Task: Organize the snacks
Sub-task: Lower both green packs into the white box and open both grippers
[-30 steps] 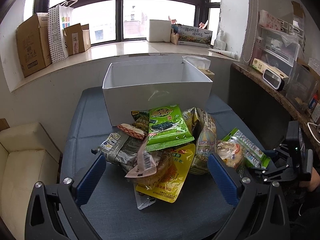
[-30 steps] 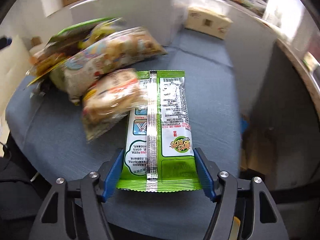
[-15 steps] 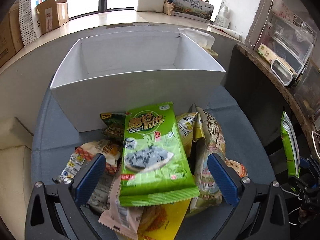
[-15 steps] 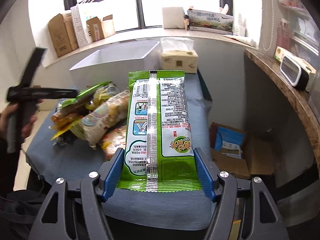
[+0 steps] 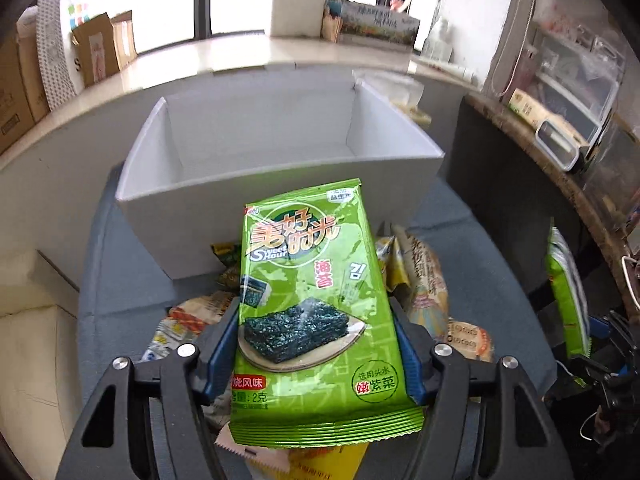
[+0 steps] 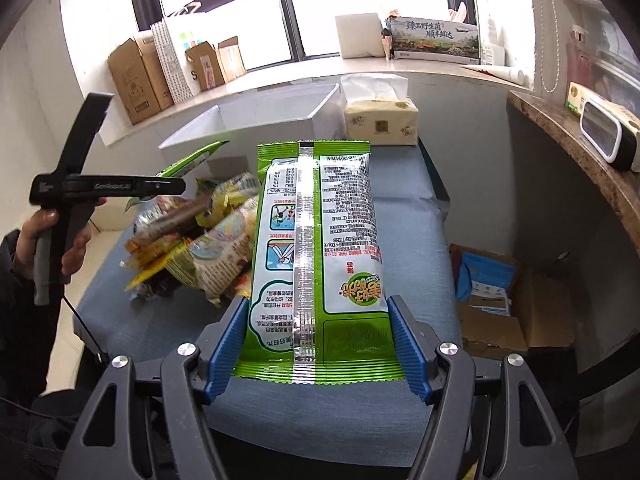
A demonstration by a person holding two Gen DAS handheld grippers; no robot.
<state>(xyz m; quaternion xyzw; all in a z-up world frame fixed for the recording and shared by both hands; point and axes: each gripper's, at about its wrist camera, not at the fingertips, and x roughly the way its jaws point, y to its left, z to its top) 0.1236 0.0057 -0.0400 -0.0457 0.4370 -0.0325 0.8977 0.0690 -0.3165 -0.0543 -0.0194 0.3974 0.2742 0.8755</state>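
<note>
My left gripper (image 5: 316,320) is closing its jaws, and the blue pads press the sides of a green seaweed snack packet (image 5: 308,280). The packet is raised off the snack pile (image 5: 420,276), in front of the empty white box (image 5: 280,200). My right gripper (image 6: 318,308) is shut on a long green snack packet (image 6: 320,220), back side up, held above the blue-grey table (image 6: 408,220). In the right wrist view a hand (image 6: 44,240) holds the black left gripper beside the pile (image 6: 208,248).
A tissue pack (image 6: 380,120) stands right of the white box (image 6: 272,116) at the table's far end. Cardboard boxes (image 6: 500,300) sit on the floor to the right. A brown counter (image 6: 580,152) runs along the right wall. Boxes line the windowsill (image 6: 136,80).
My left gripper moved in over the pile, its jaws narrowed onto the green seaweed packet and raised it. My right gripper lifted its long packet off the table.
</note>
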